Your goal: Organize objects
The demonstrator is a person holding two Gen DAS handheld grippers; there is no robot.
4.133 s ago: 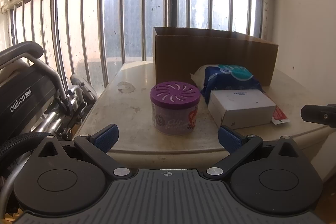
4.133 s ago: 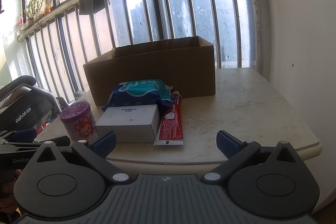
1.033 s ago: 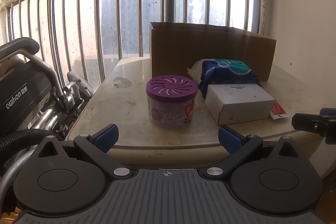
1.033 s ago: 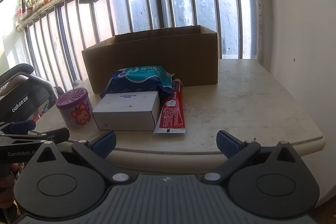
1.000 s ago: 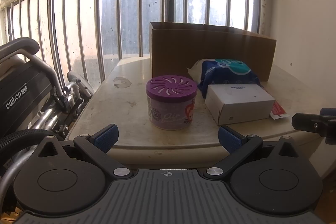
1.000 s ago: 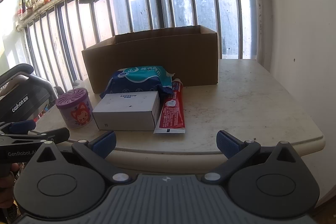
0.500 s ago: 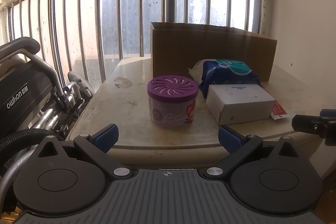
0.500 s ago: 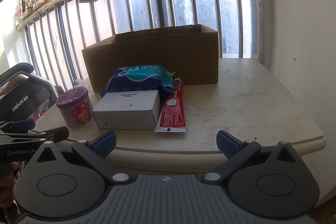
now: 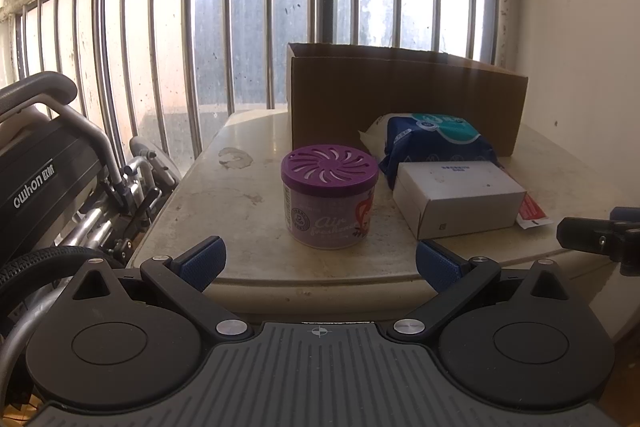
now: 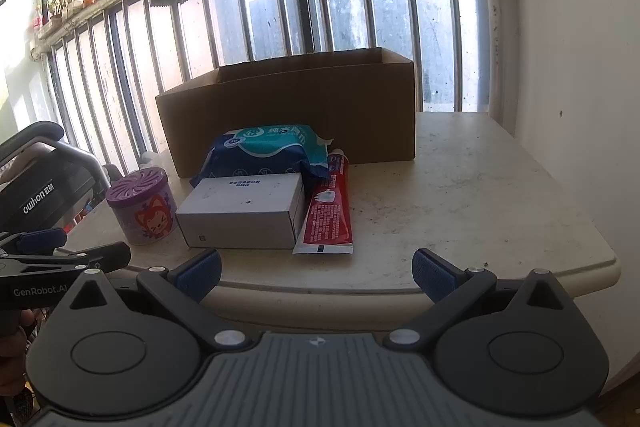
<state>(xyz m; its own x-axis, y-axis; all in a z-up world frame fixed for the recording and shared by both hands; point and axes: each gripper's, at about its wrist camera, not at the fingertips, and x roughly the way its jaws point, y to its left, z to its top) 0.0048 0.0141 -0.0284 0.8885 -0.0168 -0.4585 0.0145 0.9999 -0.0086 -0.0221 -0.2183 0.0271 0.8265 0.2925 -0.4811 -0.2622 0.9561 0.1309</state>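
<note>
Four items sit on worktop (image 10: 460,187) before cardboard box (image 10: 288,115). Both tools released, empty: left tool (image 9: 318,263) faces air freshener (image 9: 329,201) at 12 o'clock; right tool (image 10: 316,275) idle. Pre-grasp step; next, advance and clench.

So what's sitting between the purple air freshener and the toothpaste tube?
The white box lies between the air freshener and the toothpaste tube, close against the tube. The right wrist view shows it best.

Purple-lid air freshener (image 9: 329,202) upright, left of white box (image 9: 456,199); wipes pack (image 10: 266,151), toothpaste (image 10: 329,211), open carton (image 10: 288,111) behind.
</note>
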